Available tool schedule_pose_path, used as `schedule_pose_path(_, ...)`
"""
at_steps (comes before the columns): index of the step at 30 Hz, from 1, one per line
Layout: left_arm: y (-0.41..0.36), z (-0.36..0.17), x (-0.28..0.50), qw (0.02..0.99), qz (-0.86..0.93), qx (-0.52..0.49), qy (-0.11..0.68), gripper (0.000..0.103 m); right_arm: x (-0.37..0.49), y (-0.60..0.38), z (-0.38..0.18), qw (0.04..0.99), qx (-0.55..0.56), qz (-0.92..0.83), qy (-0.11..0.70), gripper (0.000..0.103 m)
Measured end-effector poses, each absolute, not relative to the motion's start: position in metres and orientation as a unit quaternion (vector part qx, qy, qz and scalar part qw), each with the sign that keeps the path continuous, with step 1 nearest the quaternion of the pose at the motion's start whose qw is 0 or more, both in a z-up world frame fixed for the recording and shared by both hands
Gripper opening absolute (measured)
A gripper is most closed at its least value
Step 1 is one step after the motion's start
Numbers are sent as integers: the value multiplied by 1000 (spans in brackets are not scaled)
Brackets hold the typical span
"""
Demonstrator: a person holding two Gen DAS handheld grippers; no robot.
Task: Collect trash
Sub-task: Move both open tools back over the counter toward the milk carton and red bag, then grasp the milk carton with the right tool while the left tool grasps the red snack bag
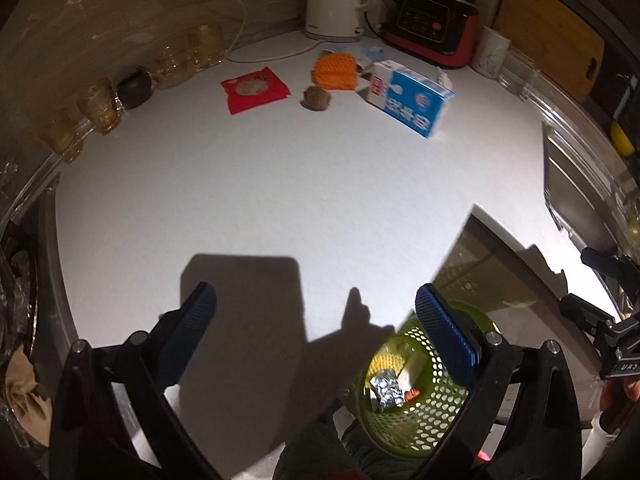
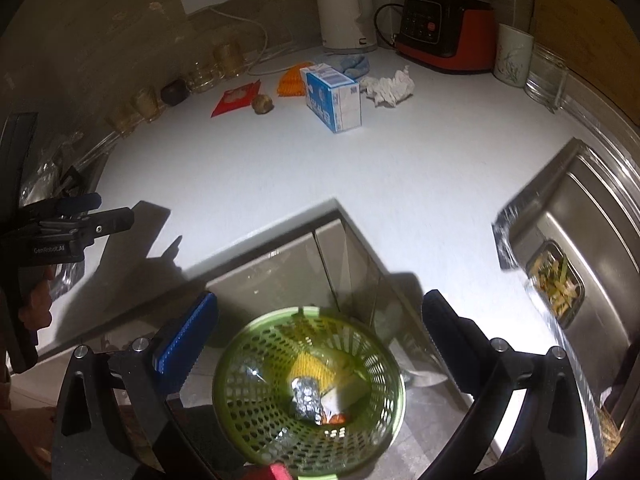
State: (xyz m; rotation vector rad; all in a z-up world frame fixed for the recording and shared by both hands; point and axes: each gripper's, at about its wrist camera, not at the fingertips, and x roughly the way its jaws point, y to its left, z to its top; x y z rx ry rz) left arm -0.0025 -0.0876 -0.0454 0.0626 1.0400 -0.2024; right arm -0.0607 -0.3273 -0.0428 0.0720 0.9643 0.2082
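A green perforated trash basket [image 2: 256,432] stands on the floor below the counter corner, holding a foil wad [image 2: 306,398] and yellow netting [image 2: 312,368]; it also shows in the left wrist view [image 1: 432,424]. My right gripper [image 2: 320,328] is open and empty above the basket. My left gripper [image 1: 316,316] is open and empty over the counter's front edge. On the white counter [image 1: 280,184] far back lie a blue-white milk carton [image 1: 412,98], a red wrapper [image 1: 255,89], orange netting [image 1: 335,70], a brown nut-like ball [image 1: 317,97] and a crumpled white tissue [image 2: 390,87].
A white kettle [image 1: 334,0], a red-black appliance [image 1: 434,26], a cup [image 1: 491,54] and a cutting board [image 1: 552,36] stand at the back. Glass jars [image 1: 100,106] line the left wall. A steel sink [image 2: 580,240] with a food-scrap container [image 2: 558,282] is at right.
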Motion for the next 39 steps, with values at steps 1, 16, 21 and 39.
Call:
schedule_pose_path(1, -85, -45, 5, 863, -94, 29, 496, 95, -53, -326, -43, 881, 34, 100, 462, 101)
schedule_pose_path(16, -71, -44, 132, 871, -90, -9, 482, 95, 96, -308, -36, 887, 19, 90, 452, 101)
schedule_pose_path(21, -64, -51, 167, 869, -89, -33, 486, 95, 129, -307, -40, 886, 23, 82, 455, 101)
schedule_pose_path(39, -58, -76, 264, 854, -54, -86, 511, 95, 210, -301, -65, 870, -52, 57, 488, 100)
